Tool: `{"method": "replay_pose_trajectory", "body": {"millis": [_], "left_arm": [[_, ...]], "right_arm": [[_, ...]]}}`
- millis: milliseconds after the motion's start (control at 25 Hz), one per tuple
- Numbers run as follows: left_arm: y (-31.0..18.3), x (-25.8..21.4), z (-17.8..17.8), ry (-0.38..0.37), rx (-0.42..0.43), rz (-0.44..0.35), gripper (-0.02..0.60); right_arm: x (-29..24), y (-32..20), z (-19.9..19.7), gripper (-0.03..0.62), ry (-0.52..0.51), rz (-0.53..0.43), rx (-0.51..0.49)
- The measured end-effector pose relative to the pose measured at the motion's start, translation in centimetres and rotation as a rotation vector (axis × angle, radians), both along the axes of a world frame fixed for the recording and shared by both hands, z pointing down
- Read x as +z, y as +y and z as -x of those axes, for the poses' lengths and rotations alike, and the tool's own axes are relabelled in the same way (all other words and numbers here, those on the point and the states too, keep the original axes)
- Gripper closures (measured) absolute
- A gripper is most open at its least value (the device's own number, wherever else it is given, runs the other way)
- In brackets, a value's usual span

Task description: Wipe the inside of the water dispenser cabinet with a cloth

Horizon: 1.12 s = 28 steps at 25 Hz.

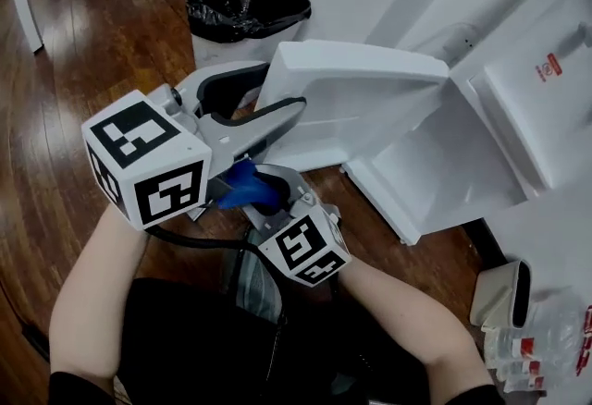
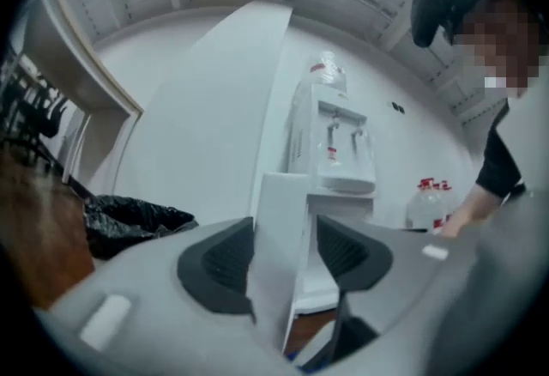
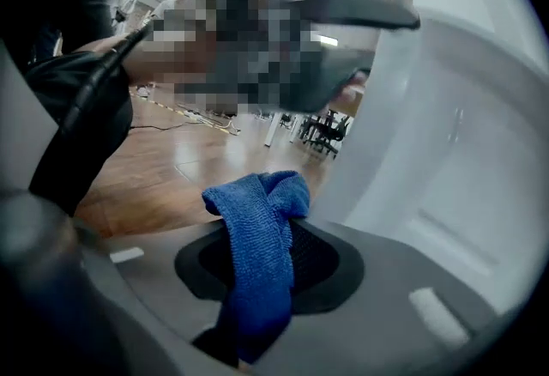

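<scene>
Head view, door edge inside left tool

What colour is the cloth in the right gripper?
The cloth is blue, clearest in the right gripper view.

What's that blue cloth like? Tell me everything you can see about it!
The blue cloth is small and nubbly, like microfibre towelling, bunched into a crumpled strip. The right tool pinches one end; the free end flops over the tool's dark ribbed pad. It hangs in the air beside the open white cabinet door, and seems not to touch it.
</scene>
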<state>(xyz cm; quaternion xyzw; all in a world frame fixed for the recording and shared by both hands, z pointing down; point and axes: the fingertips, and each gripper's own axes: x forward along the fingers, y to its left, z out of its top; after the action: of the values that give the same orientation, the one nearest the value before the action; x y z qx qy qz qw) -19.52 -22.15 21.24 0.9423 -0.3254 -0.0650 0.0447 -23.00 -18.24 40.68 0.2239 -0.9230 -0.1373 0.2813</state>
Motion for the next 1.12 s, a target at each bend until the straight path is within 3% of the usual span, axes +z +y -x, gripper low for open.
{"method": "replay_pose_trajectory", "body": {"millis": [120,200,360,480,840,960,1040,1120], "left_arm": [[-0.4,0.2,0.4,-0.002,-0.053,-0.011,0.355],[-0.5,0.5,0.5,0.002,-0.072,-0.009,0.36],[-0.7,0.7,0.5,-0.004,-0.083,-0.011,0.36],[-0.9,0.8,0.5,-0.002,-0.092,-0.008,0.36],[-0.9,0.9,0.8,-0.005,-0.106,0.001,0.36],[-0.8,1.1,0.8,-0.007,-0.106,0.003,0.36],[-0.7,1.2,0.8,-0.005,-0.102,0.007,0.36],[-0.7,1.3,0.7,-0.003,-0.099,0.012,0.362]], "right_arm": [[4.1,-0.6,0.2,0.467,0.04,0.132,-0.006],[6.1,-0.7,-0.1,0.467,0.078,0.162,-0.031],[7.7,-1.0,-1.8,0.467,0.135,0.117,-0.093],[9.3,-2.0,-4.1,0.467,0.218,0.076,-0.08],[10.3,-8.1,-15.7,0.468,0.262,0.08,0.255],[10.0,-10.3,-20.6,0.468,0.255,0.093,0.419],[9.6,-11.7,-24.4,0.47,0.166,0.155,0.579],[8.8,-12.3,-27.4,0.47,-0.01,0.267,0.727]]}}
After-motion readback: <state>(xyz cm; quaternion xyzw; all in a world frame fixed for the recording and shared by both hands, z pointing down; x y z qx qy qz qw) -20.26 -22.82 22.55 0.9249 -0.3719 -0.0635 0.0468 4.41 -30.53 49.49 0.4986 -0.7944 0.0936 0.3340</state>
